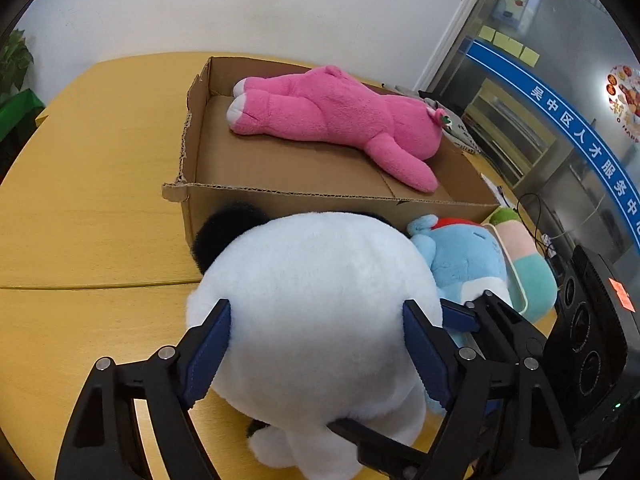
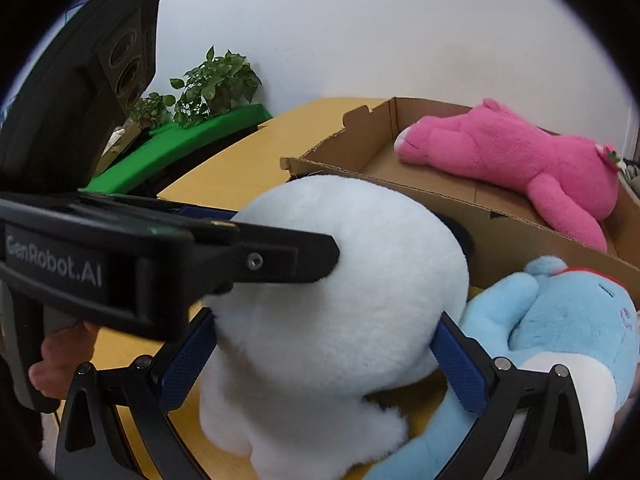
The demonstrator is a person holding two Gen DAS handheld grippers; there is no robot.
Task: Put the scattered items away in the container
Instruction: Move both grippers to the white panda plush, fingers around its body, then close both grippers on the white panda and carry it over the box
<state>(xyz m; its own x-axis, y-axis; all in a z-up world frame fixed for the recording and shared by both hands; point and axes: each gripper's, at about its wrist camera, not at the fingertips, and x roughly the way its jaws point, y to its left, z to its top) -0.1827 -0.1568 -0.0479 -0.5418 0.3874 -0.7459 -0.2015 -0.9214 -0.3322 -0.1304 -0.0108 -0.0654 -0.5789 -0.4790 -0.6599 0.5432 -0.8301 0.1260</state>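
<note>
A: Gripping the panda [image 1: 316,304] from two sides, are they?

B: Yes. The left claw [image 1: 318,344] has its blue pads [image 1: 208,354] pressed into the white body, one on each flank. The right claw [image 2: 326,354] does the same lower down, pinching the same toy.

A: Where does the panda sit?

B: On the table [image 1: 92,216], just in front of the box [image 1: 280,196], its black ear touching or nearly touching the near wall. It stands roughly upright, head toward the box.

A: And the box?

B: Open, low-walled, with a pink plush [image 1: 332,120] lying lengthwise along its far side. The near half of the floor is bare cardboard.

A: So which way must the panda go?

B: Forward and up from both claws, I judge. The near wall stands between toy and floor, so it has to clear that rim before dropping behind it.

A: Which hand is nearer?

B: Hard to separate; both are on it. The left looks straight over the wall, the right comes at an angle.

A: Anything else left?

B: A blue plush [image 2: 560,332] lies right of the panda, touching it, also before the box, with a green and pink toy [image 1: 524,264] beyond.
</note>
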